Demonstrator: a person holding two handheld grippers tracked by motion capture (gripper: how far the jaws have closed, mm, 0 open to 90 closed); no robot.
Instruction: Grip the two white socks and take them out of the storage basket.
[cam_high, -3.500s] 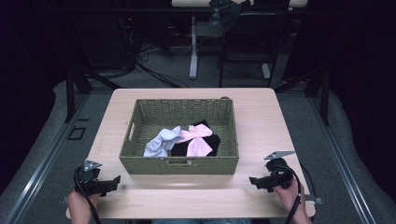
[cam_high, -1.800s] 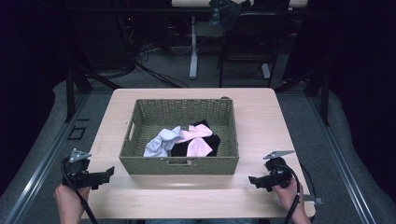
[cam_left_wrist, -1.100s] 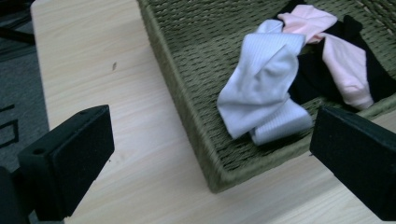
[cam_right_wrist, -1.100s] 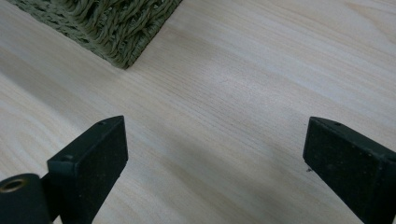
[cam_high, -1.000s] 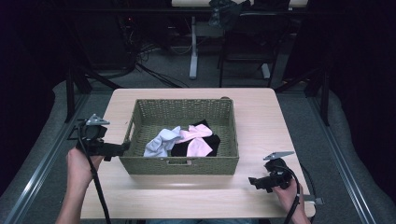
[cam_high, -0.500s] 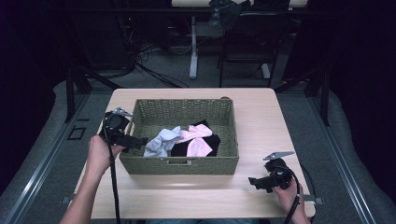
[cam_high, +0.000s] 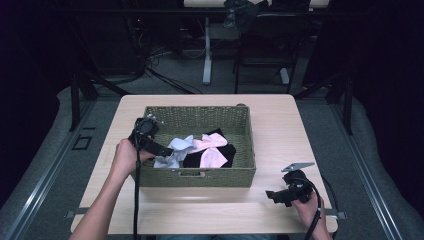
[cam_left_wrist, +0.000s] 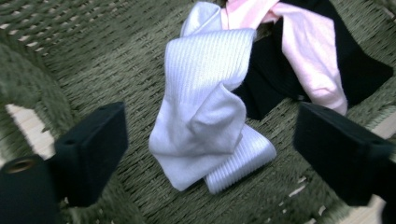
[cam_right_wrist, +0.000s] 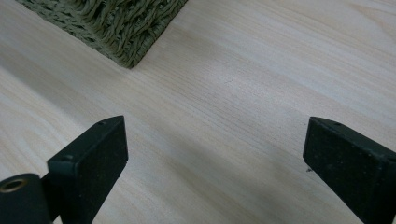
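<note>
A green woven basket (cam_high: 200, 177) sits mid-table with a white sock (cam_high: 172, 150), a pink sock (cam_high: 210, 145) and a black sock (cam_high: 220, 155) inside. My left gripper (cam_high: 167, 151) reaches over the basket's left wall, its tips just above the white sock (cam_left_wrist: 205, 116). Its jaws stand open on either side of that sock and have just been closing a little, without pressing on it. The pink sock (cam_left_wrist: 303, 56) lies across the black sock (cam_left_wrist: 275, 79) beyond. My right gripper (cam_high: 272, 195) rests open above bare wood at the front right, nothing between its jaws (cam_right_wrist: 215, 158).
The basket's front right corner (cam_right_wrist: 130, 28) shows at the top of the right gripper view. The light wooden table (cam_high: 210, 210) has bare room in front of the basket and on both sides. Dark floor, cables and chair legs lie beyond the far edge.
My left hand has swung from the table's left side over the basket's left wall and down toward the white sock. The right gripper has stayed put.
</note>
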